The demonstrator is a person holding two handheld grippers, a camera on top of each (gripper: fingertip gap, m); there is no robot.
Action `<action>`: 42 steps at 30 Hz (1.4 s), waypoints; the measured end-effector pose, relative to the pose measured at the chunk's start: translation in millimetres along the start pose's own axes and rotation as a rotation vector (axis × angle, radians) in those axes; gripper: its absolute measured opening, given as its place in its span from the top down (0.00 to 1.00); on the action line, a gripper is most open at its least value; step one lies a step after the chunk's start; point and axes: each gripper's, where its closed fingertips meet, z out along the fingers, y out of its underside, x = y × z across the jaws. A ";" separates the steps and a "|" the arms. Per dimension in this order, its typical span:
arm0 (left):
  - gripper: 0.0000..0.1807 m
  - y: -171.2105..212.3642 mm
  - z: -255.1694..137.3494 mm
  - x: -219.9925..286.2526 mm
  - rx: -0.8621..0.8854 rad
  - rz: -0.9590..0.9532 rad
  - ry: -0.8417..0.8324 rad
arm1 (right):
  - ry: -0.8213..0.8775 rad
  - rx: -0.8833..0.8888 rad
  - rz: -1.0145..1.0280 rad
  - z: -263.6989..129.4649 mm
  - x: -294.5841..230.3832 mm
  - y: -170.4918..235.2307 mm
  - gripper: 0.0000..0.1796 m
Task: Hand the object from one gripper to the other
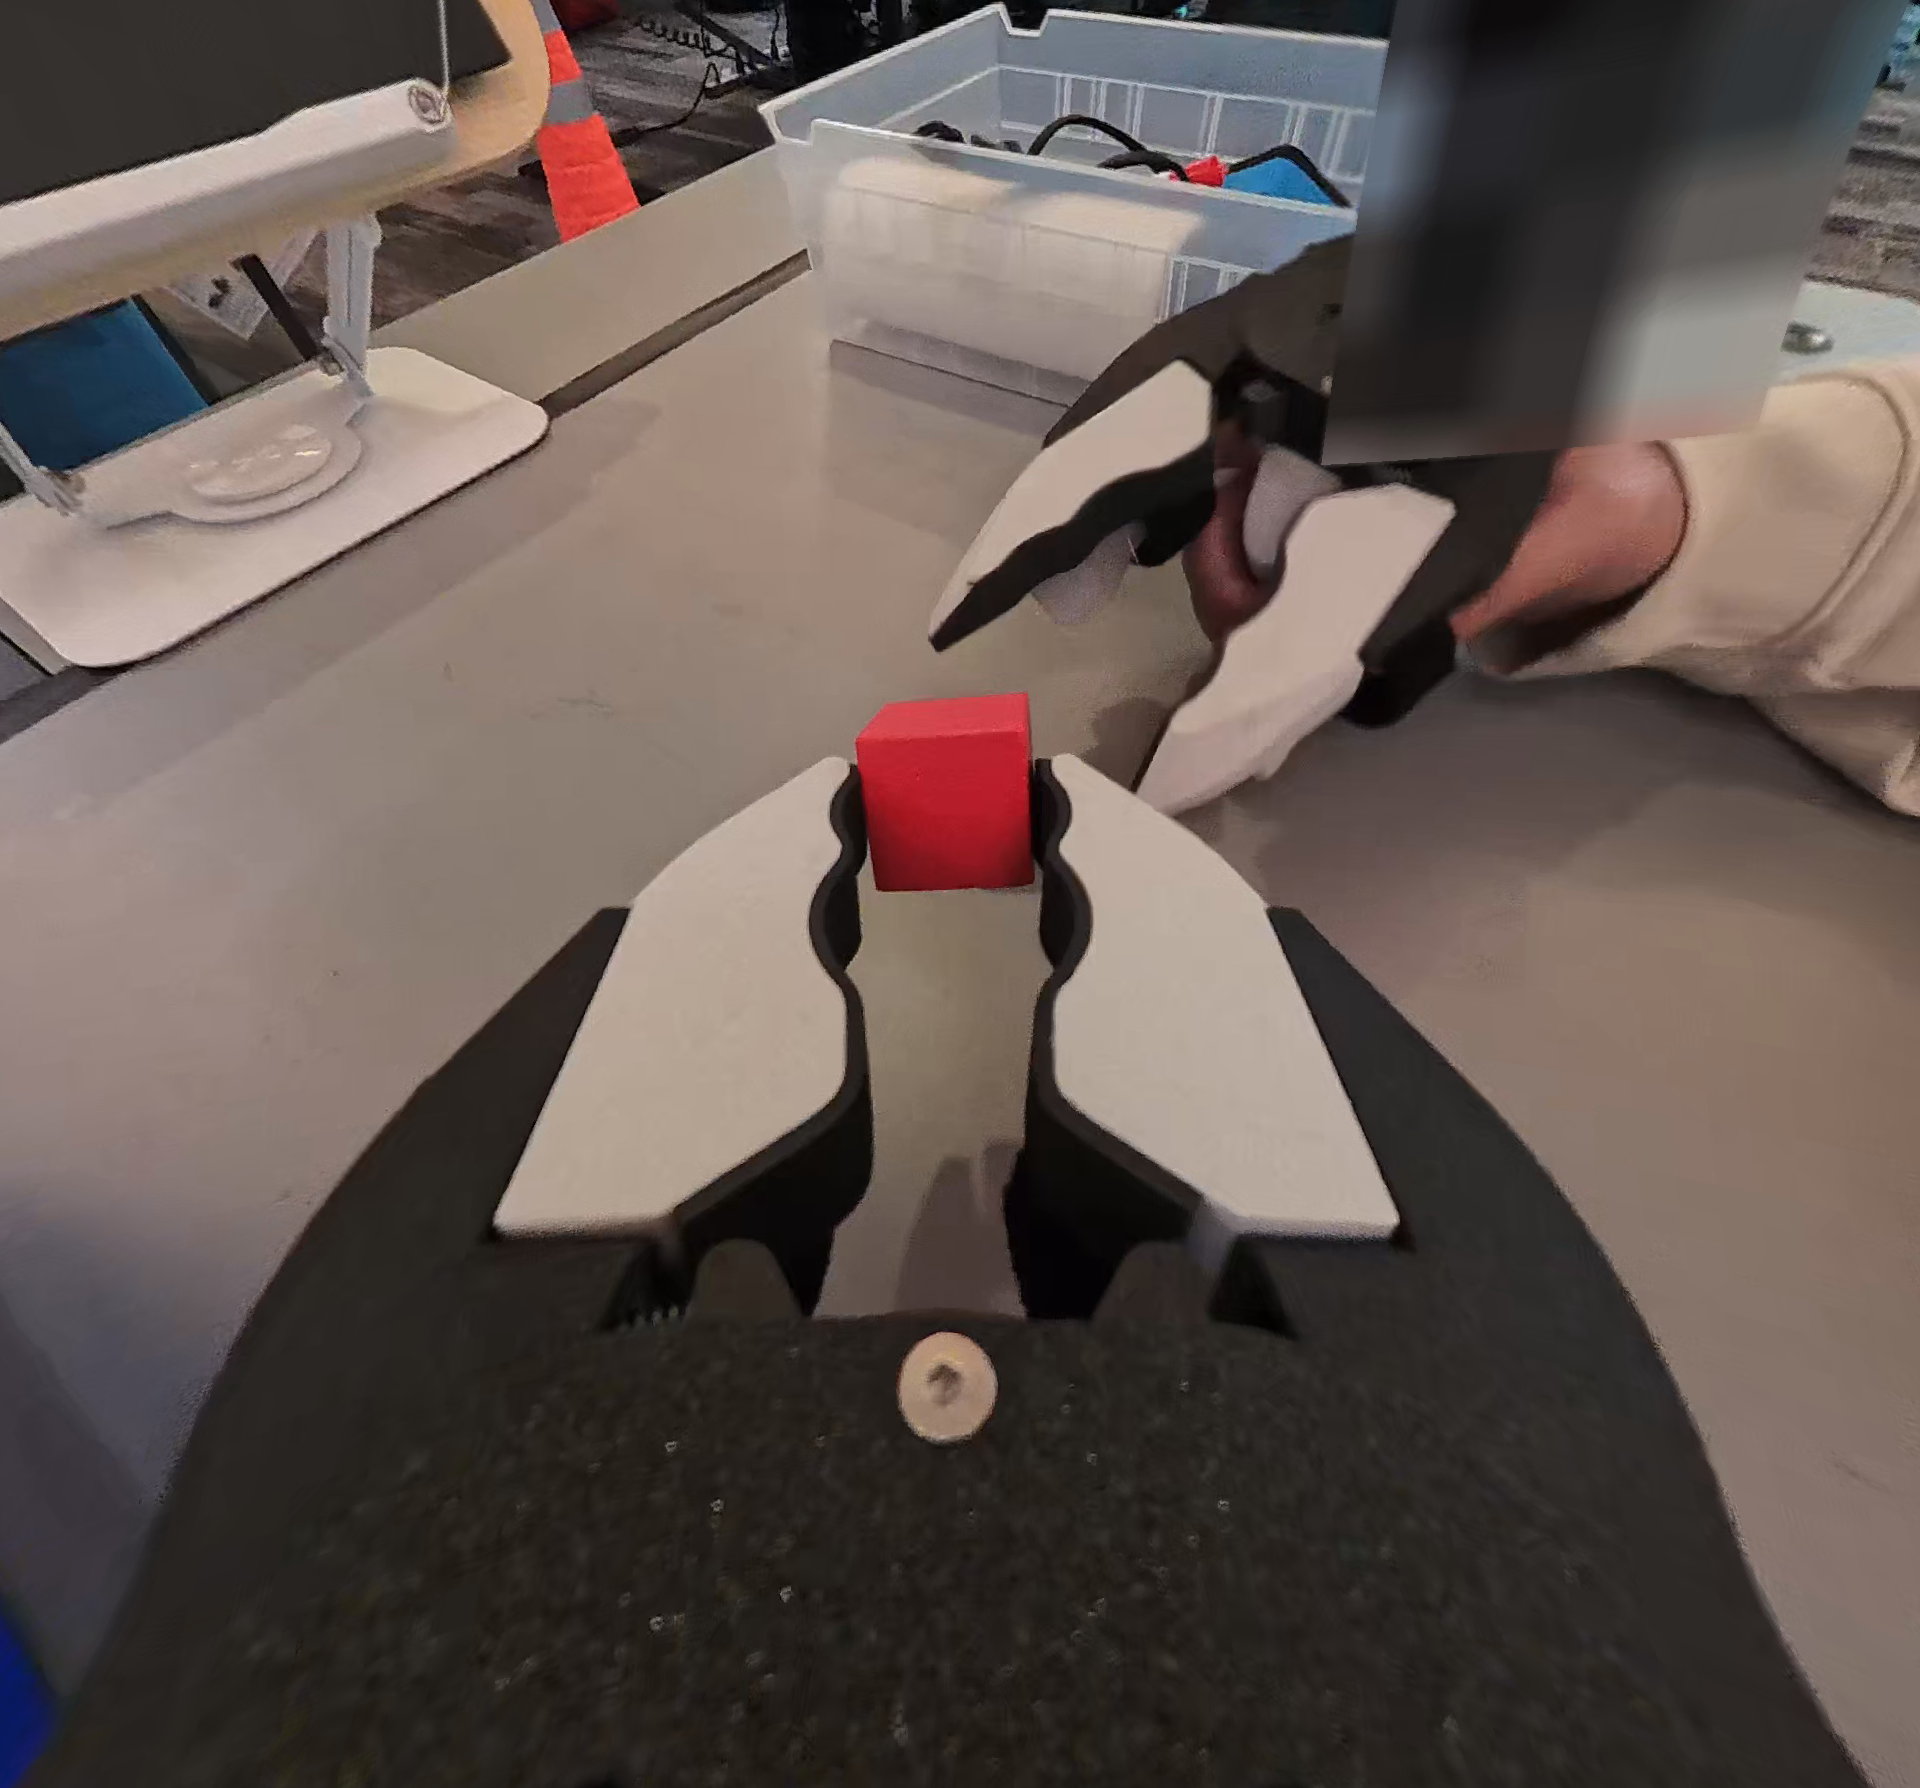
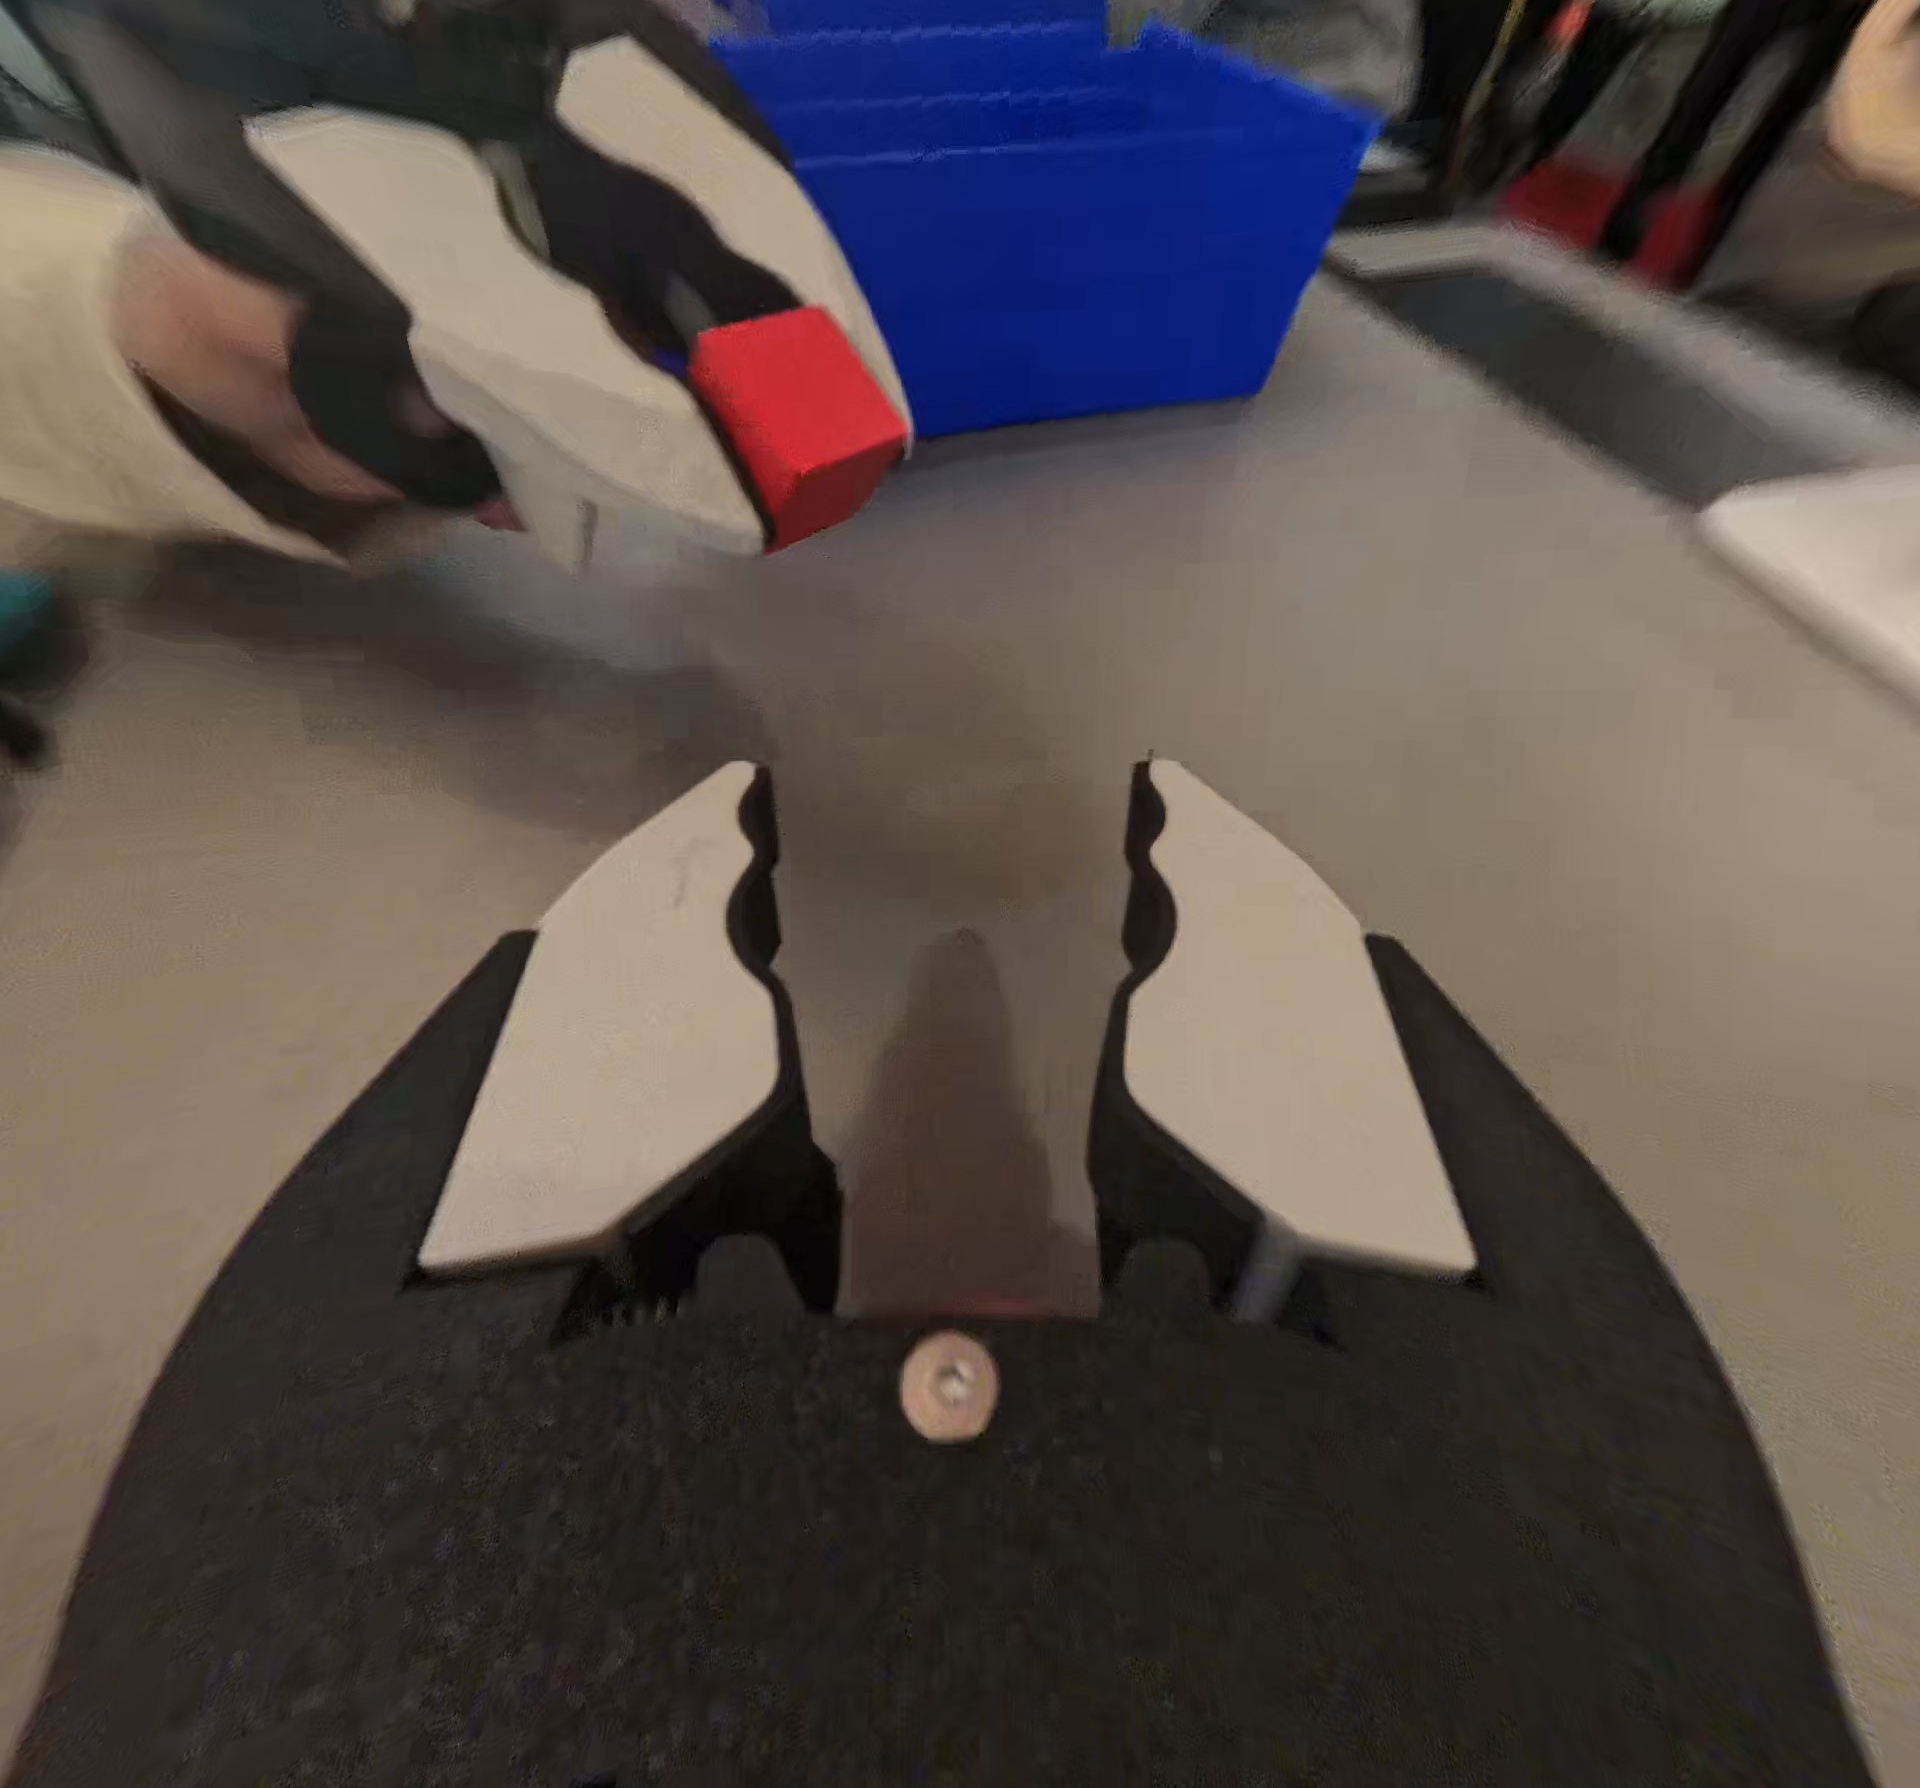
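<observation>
A red cube (image 1: 948,793) is pinched between the fingertips of my left gripper (image 1: 945,782), held just above the grey table. In the right wrist view the same cube (image 2: 805,419) shows at the tip of the left gripper (image 2: 821,450), up and to the left. My right gripper (image 2: 951,772) is open and empty over the table, a short way from the cube. In the left wrist view the right gripper (image 1: 1049,710) is open to the right of the cube, held by a hand in a cream sleeve.
A clear plastic bin (image 1: 1049,211) with cables stands at the back of the table. A white stand (image 1: 260,491) sits at the left. A blue bin (image 2: 1049,211) stands beyond the cube in the right wrist view. An orange cone (image 1: 571,117) is on the floor.
</observation>
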 end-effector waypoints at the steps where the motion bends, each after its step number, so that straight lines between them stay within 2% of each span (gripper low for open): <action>1: 0.84 0.2 0.4 -0.1 0.002 -0.026 0.007 | 0.053 -0.002 -0.099 1.7 -0.2 -1.8 0.64; 4: 0.84 -3.0 2.5 4.3 0.026 -0.179 0.085 | 0.140 0.023 -0.283 6.3 -5.6 -11.6 0.65; 8: 0.84 -26.8 -5.2 29.6 0.133 -0.565 0.447 | 0.211 0.061 -0.419 4.6 -10.0 -26.7 0.65; 10: 0.84 -30.9 -9.5 32.4 0.154 -0.681 0.554 | 0.200 0.113 -0.458 0.0 -19.3 -40.1 0.69; 13: 0.84 -33.1 -14.8 34.5 0.161 -0.737 0.648 | 0.192 0.176 -0.500 -5.7 -28.9 -58.9 0.72; 18: 0.84 -36.3 -19.7 41.6 0.173 -0.828 0.792 | 0.151 0.273 -0.576 -9.1 -47.0 -76.0 0.84; 23: 0.83 -34.2 -18.5 44.0 0.168 -0.884 0.850 | 0.123 0.250 -0.544 -9.2 -48.1 -71.6 0.85; 26: 0.83 -31.9 -16.6 40.7 0.161 -0.838 0.802 | 0.159 0.219 -0.558 -6.5 -45.4 -70.0 0.85; 29: 0.72 -22.0 -10.2 28.8 0.129 -0.734 0.641 | 0.197 0.141 -0.556 -0.7 -37.2 -60.1 0.85; 31: 0.69 -17.1 -8.2 18.3 0.117 -0.668 0.536 | 0.231 0.095 -0.548 1.8 -28.7 -52.9 0.85; 36: 0.70 -5.4 0.6 -1.1 0.064 -0.515 0.289 | 0.351 -0.058 -0.611 4.0 -5.7 -35.4 0.85; 40: 0.72 15.5 11.2 -6.0 -0.065 -0.401 0.131 | 0.472 -0.161 -0.634 0.6 14.3 -31.9 0.85; 42: 0.72 21.6 13.6 -7.4 -0.099 -0.353 0.076 | 0.507 -0.266 -0.663 1.5 19.7 -26.8 0.85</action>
